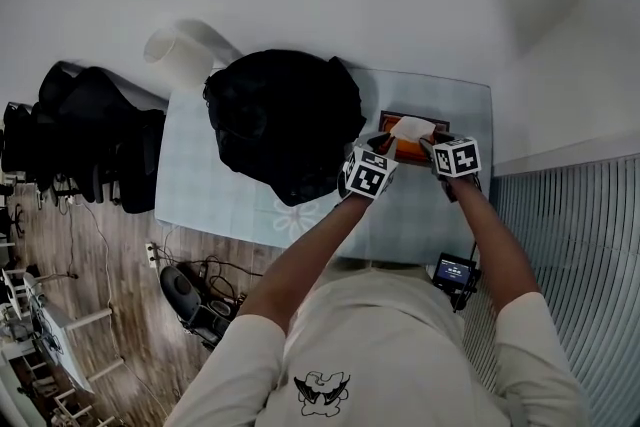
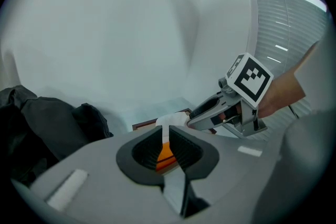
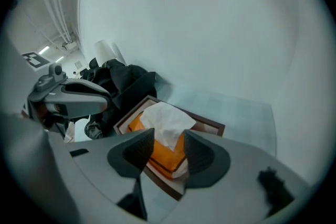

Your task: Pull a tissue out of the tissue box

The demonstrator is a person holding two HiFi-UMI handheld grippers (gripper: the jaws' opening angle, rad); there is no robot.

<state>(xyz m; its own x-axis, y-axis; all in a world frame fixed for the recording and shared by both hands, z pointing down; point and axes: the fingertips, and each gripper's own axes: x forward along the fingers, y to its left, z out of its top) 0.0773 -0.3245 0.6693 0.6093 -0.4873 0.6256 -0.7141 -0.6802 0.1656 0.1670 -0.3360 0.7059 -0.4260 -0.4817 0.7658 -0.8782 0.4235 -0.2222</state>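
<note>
Closest to me are my two claws. My right claw point(image 3: 168, 137) is open, with its two jaws well apart, and it holds nothing yet. The white tissue point(image 3: 167, 118) pokes up right in the gap between them, but the jaws do not squeeze it. My left claw point(image 2: 166, 130) is almost closed, with only a thin slit left. I think it holds nothing; through the slit I just see a bit of white and orange. It sits at the left side of the tissue box point(image 3: 167, 159), near the tissue but apart from it.

So I think I am at the grab step. The tissue is not out; it stands up from the orange top of the box. Next I should close the right jaws on the puffy part, gently but firmly, then lift straight up. The box looks light and may come up too, so the left claw could press it down.

The box lies on the table point(image 1: 230, 200), toward its right side. Just beside it on the left is a big black bag point(image 1: 285, 120). It is close to my left claw but does not cover the tissue. Farther back, a white roll point(image 1: 180, 57) stands by the table's far left corner, well away from the box.
</note>
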